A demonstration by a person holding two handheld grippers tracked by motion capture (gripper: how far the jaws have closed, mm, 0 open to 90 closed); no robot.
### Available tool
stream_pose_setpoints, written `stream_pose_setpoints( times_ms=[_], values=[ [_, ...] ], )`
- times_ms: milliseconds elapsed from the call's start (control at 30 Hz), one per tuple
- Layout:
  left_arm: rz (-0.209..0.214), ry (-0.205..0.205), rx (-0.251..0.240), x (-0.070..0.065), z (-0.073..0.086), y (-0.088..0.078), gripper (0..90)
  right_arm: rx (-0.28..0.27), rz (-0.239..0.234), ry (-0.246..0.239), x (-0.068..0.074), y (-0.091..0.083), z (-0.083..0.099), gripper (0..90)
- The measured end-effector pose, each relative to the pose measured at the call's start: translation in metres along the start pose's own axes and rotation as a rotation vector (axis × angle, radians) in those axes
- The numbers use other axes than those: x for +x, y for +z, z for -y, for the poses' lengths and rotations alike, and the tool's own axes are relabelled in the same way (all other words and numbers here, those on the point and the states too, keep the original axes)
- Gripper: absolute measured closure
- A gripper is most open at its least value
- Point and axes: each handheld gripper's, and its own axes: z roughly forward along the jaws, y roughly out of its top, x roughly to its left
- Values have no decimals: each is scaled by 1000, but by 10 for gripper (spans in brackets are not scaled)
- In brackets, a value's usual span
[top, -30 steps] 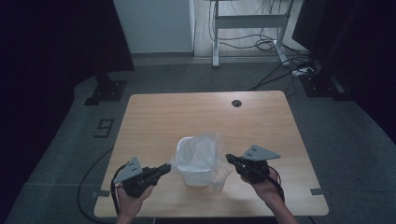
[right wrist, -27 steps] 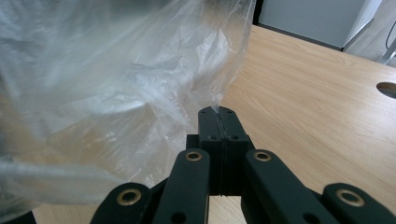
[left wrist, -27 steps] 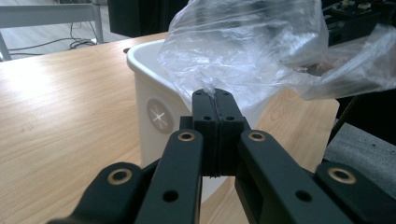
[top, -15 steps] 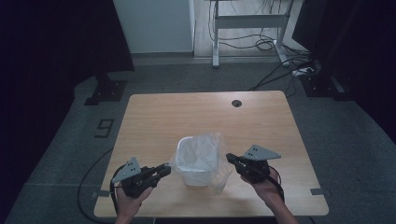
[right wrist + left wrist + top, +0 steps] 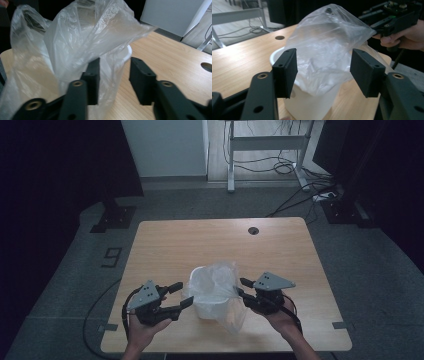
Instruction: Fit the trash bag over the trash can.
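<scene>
A white plastic container stands near the table's front edge, with a clear plastic bag draped loosely in and over it. My left gripper is just left of it. Its jaws have just been opening and stand apart, and the bag and container show beyond them without touching the pads. My right gripper is at the bag's right side. Its jaws have also just been opening, and the gap holds nothing. The bag film hangs against the outside of the left jaw.
The wooden table has a round cable hole near its far edge. Beyond it are a white desk frame, floor cables and a black stand base. The other gripper shows past the bag.
Both grippers went from shut to open and let go of the bag's sides. The left hand rose and drew back a little, and the bag now hangs loose over the container.
</scene>
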Motion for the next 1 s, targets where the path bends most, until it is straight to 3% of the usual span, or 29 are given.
stream_pose_setpoints(
  times_ms=[133,267,633,867,1000],
  values=[
    [6,25,18,-4,-7,4,370,-8,7,-20,6,-2,-10,500],
    [17,44,32,-7,-13,9,362,-22,-1,-27,9,-1,-20,483],
    [8,70,76,-8,-20,29,305,-55,-16,36,3,8,-35,488],
    [-42,72,96,-6,-23,42,315,-72,-26,57,4,9,-39,497],
    [-88,71,108,-6,-24,50,387,-74,-28,57,5,9,-40,499]
  ],
)
